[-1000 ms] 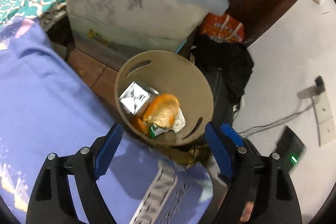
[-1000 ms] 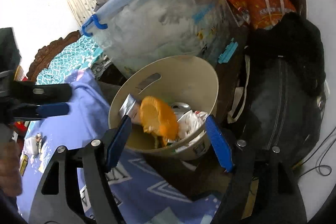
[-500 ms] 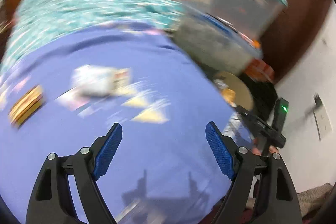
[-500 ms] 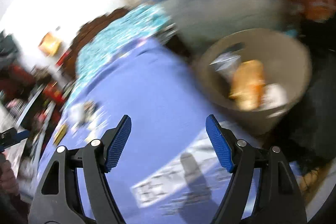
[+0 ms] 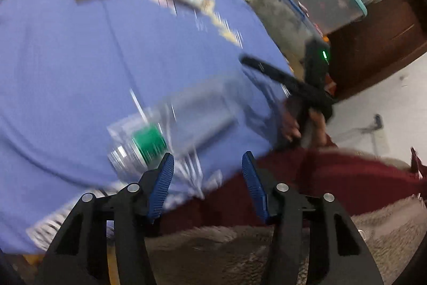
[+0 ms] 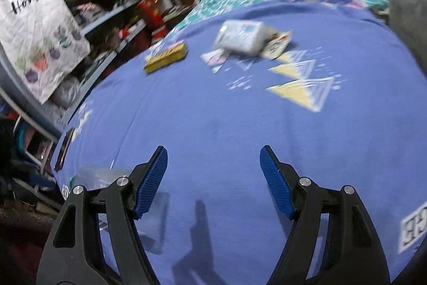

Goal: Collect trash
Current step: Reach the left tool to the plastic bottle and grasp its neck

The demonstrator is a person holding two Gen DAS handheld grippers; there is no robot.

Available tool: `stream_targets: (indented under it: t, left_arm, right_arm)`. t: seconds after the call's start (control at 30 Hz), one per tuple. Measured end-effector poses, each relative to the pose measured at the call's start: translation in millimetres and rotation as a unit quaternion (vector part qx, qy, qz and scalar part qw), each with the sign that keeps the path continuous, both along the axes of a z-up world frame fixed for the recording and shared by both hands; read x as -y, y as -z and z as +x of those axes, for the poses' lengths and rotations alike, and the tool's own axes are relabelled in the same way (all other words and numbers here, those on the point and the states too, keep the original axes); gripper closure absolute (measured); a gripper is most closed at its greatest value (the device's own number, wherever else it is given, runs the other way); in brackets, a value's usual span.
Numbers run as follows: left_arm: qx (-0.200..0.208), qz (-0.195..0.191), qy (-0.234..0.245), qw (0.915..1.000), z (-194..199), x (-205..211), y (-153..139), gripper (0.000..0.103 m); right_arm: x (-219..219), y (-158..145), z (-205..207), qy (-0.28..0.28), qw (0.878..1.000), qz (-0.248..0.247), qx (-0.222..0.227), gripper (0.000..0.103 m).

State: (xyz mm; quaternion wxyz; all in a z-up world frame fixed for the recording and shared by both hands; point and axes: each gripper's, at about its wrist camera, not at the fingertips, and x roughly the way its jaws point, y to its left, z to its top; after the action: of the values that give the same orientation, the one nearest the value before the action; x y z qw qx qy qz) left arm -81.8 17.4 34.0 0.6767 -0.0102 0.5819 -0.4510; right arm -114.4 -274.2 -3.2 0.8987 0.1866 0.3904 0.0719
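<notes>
Swinging from the bin back over the bed (image 6: 213,111), both spread, empty claws face remaining trash; left claw (image 5: 207,172) nears the plastic bottle (image 5: 170,130) at the bed's near edge, right claw (image 6: 213,172) hovers.

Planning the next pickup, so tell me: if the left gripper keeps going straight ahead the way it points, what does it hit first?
Probably the clear plastic bottle lying on the blue sheet; it sits just ahead of the open left gripper, slightly left. Blur makes depth uncertain.

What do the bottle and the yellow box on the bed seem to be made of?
Bottle: probably clear glossy plastic, since the blue bedsheet shows through it; green label band. Yellow box: likely printed cardboard, given its flat faces and square edges, though blur leaves this uncertain.
</notes>
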Motion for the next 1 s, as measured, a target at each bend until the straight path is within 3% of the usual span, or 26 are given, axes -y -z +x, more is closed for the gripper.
stream_targets:
  t: [0.2,0.43,0.57,0.63,0.73,0.87,1.0]
  left_arm:
    - [-0.017,0.015,-0.016,0.9996,25.5,8.0,40.2,0.054]
    - [0.027,0.000,-0.024,0.9993,73.8,61.8,48.8,0.052]
    - [0.025,-0.014,-0.042,0.9987,101.4,82.8,46.8,0.039]
    - [0.021,-0.026,-0.057,0.9978,113.1,80.9,42.0,0.019]
    - [0.022,-0.035,-0.081,0.9958,137.5,77.3,32.1,0.016]
    - [-0.028,-0.035,-0.109,0.9930,186.0,85.2,33.9,0.015]
    - [-0.019,-0.013,-0.067,0.9975,201.2,129.4,26.8,0.015]
  right_arm:
    - [-5.4,5.0,-2.8,0.012,1.000,0.004,-0.020,0.031]
    - [12.6,7.1,-1.5,0.057,0.997,0.032,-0.036,0.030]
    - [6.0,4.5,3.9,0.048,0.998,0.022,-0.038,0.030]
    - [0.6,5.0,7.4,0.040,0.998,0.018,-0.041,0.030]
    - [-7.8,6.8,13.6,0.027,0.999,0.010,-0.043,0.030]
    - [-12.6,10.8,19.9,0.020,0.999,0.008,-0.047,0.030]
    - [-10.0,9.2,24.6,0.026,0.999,0.003,-0.046,0.030]
